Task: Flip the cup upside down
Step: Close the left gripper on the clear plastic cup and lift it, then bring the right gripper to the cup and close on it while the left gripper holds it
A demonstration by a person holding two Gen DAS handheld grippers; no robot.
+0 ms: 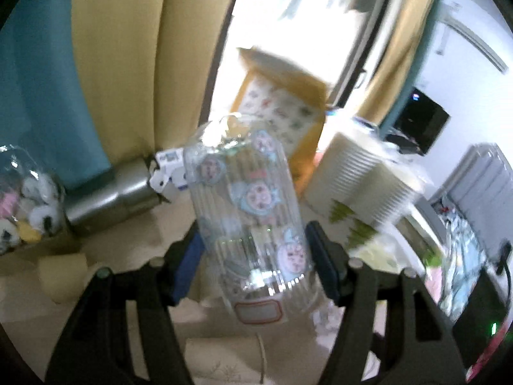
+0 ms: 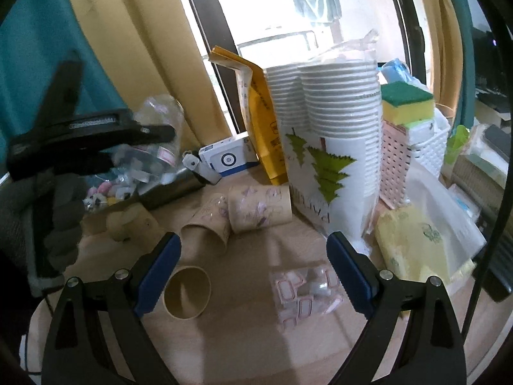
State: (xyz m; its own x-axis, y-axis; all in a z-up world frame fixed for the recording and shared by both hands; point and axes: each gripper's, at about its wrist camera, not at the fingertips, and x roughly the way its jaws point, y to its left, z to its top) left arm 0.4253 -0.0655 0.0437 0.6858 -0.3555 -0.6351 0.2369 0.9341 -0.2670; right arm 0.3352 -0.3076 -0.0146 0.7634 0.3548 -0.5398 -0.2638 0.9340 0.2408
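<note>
Paper-cup stack (image 2: pixel 340 122), yellow bag (image 2: pixel 259 118) and steel flask (image 1: pixel 112 192) crowd the clear cup (image 1: pixel 250 208).

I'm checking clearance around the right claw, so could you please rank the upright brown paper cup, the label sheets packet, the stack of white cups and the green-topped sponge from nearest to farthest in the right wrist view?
1. Upright brown paper cup, beside the left finger; the label sheets packet, by the right finger, is too close to call.
2. Stack of white cups, ahead, centre-right.
3. Green-topped sponge, far right, on the baskets.

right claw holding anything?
No. In the right wrist view the right claw is open, with only bare table between its blue pads.
</note>
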